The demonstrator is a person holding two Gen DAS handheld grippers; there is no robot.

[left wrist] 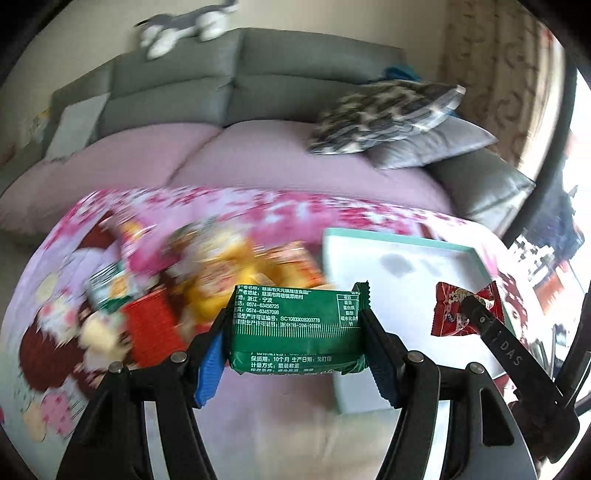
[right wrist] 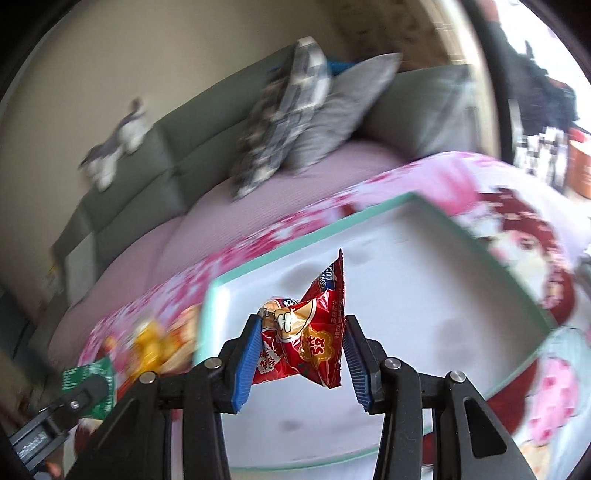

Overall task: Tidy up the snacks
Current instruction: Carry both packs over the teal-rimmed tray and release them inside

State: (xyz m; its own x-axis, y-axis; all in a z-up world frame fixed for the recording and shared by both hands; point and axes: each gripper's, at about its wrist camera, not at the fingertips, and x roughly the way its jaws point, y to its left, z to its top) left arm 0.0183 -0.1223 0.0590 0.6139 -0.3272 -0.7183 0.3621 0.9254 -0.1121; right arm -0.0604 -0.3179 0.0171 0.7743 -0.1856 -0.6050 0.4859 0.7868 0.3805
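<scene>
My left gripper (left wrist: 295, 354) is shut on a green snack packet (left wrist: 295, 328), held above the near left corner of a white tray with a teal rim (left wrist: 388, 236). My right gripper (right wrist: 299, 354) is shut on a red snack bag (right wrist: 306, 332), hanging over the white inside of the tray (right wrist: 461, 236). The left wrist view shows that red bag (left wrist: 452, 310) at the right, pinched by the other gripper's black finger. A blurred pile of loose snacks (left wrist: 221, 273) lies on the pink floral cloth left of the tray. The green packet (right wrist: 86, 384) shows at the lower left of the right wrist view.
The table wears a pink floral cloth (left wrist: 258, 206) with cartoon figures. Behind it stands a grey sofa (left wrist: 229, 74) with a mauve seat cover, two cushions (left wrist: 388, 114) at its right end and a plush toy (left wrist: 184, 26) on its back. A window is at the right.
</scene>
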